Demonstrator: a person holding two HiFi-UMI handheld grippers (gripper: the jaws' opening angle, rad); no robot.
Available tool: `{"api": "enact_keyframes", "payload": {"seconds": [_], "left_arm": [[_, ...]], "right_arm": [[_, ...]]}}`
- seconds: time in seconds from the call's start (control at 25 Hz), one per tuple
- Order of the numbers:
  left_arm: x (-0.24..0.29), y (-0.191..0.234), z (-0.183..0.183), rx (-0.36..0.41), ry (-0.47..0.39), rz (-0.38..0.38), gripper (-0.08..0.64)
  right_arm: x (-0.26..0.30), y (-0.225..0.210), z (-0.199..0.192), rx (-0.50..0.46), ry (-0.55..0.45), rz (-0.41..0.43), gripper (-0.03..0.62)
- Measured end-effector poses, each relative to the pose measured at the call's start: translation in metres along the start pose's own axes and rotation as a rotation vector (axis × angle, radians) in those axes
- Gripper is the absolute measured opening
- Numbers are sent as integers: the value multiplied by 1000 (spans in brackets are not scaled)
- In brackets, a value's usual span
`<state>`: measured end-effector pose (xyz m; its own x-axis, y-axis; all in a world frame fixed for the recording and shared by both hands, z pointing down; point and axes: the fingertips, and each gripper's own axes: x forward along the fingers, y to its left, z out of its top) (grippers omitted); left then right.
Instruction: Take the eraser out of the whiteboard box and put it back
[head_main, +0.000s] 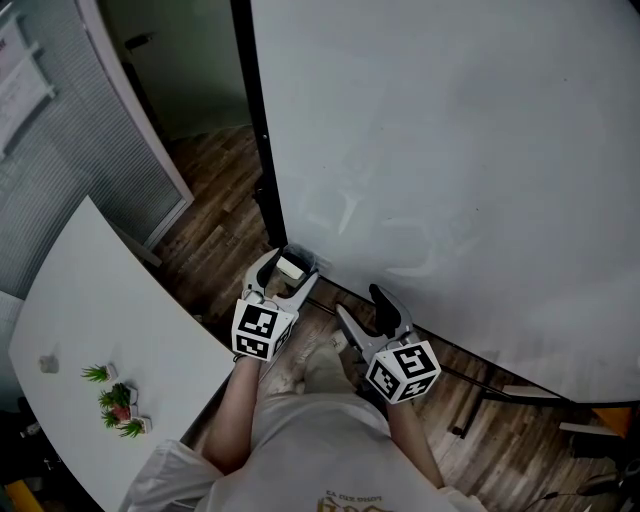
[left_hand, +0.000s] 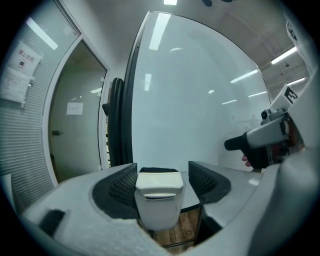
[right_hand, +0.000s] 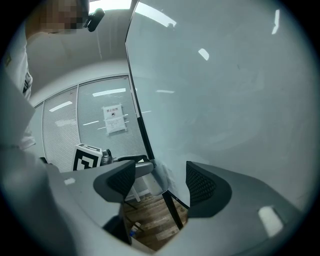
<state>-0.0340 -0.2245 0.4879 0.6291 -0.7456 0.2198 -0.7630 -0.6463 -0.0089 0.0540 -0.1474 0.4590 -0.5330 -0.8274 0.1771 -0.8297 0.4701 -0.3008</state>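
One eraser (left_hand: 160, 184) sits before the whiteboard (head_main: 450, 150); seemingly three plants (head_main: 118, 400) dot the table (head_main: 90, 290).

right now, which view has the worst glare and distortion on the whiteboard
Left gripper view: fisheye bends the whiteboard edge, light streaks glare on it, eraser is sharp; right gripper view: same bending, small glare spots; head view: dim, flat light, hardly any distortion.
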Motion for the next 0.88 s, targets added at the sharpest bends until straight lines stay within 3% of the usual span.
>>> {"api": "enact_keyframes", "payload": {"seconds": [0.32, 0.88], "left_arm": [[8, 0, -1, 30, 8, 5, 310], [5, 2, 2, 10, -35, 23, 275]], "right_arm": [[1, -5, 1, 4, 2, 0, 316], [8, -7, 0, 10, 15, 4, 314]]}}
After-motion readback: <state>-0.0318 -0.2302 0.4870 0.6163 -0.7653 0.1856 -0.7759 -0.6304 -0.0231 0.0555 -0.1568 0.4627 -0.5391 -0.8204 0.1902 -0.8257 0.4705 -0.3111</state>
